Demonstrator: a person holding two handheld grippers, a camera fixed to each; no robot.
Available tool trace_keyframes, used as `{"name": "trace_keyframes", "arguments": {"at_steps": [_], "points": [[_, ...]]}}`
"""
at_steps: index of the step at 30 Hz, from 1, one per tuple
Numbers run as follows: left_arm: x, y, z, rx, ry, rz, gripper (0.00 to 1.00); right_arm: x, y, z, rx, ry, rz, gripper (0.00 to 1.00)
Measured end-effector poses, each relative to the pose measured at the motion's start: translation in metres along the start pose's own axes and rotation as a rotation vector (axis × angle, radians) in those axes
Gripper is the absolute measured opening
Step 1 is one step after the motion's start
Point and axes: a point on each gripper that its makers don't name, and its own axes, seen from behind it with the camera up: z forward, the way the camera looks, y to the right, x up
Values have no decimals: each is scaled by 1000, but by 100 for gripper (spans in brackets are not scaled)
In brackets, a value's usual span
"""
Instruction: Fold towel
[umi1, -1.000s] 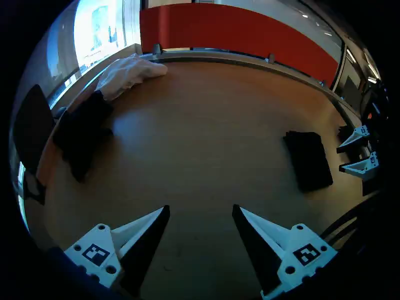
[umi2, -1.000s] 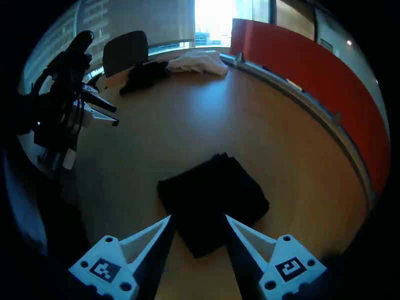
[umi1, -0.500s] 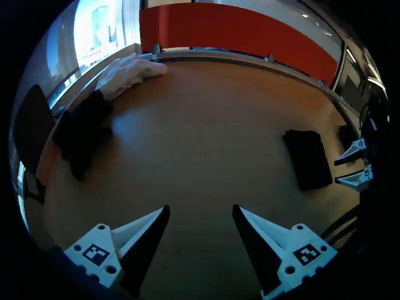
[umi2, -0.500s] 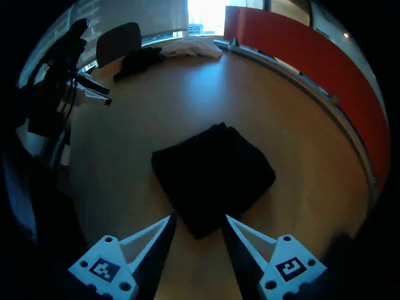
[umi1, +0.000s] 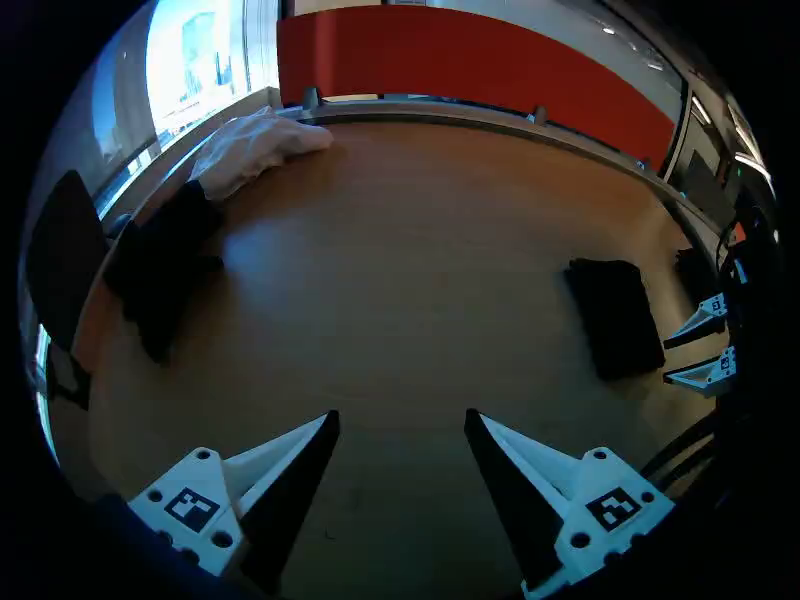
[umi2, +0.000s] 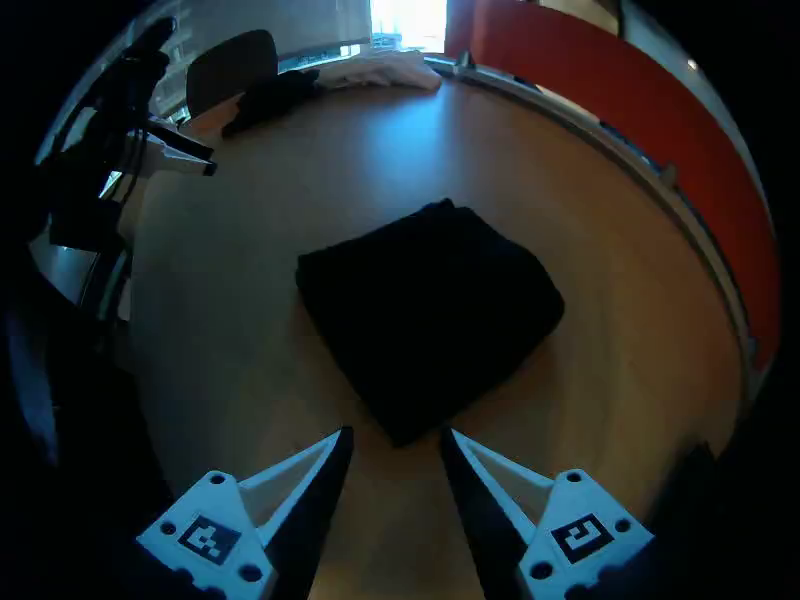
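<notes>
A folded black towel lies flat on the wooden table. Its near corner sits just ahead of the gap between the tips of my right gripper, which is open and holds nothing. In the left gripper view the same towel lies at the far right, with the right gripper just beyond it. My left gripper hovers open over bare table, far from the towel. In the right gripper view the left gripper shows at the upper left, held by a dark-sleeved arm.
A crumpled white cloth and a loose black cloth lie at the table's far left corner by the window. A dark chair stands beside them. A red partition runs along the table's back edge.
My right gripper has drawn back from the folded towel, whose near corner now lies ahead of the fingertips instead of between the fingers. The left gripper has stayed still.
</notes>
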Motion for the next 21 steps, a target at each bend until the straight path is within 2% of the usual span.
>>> {"name": "trace_keyframes", "arguments": {"at_steps": [7, 13, 16, 21], "points": [[0, 0, 0, -1, 2, -1, 93, -6, 2, 4, -6, -10, 24, 54], [0, 1, 0, -3, 2, 0, 93, -8, 2, 7, -12, -13, 41, 40], [0, 2, 0, -4, 2, 0, 93, -7, 3, 9, -18, -8, 51, 32], [0, 2, 0, -5, 2, 0, 93, -6, 5, 9, -27, -3, 72, 12]]}}
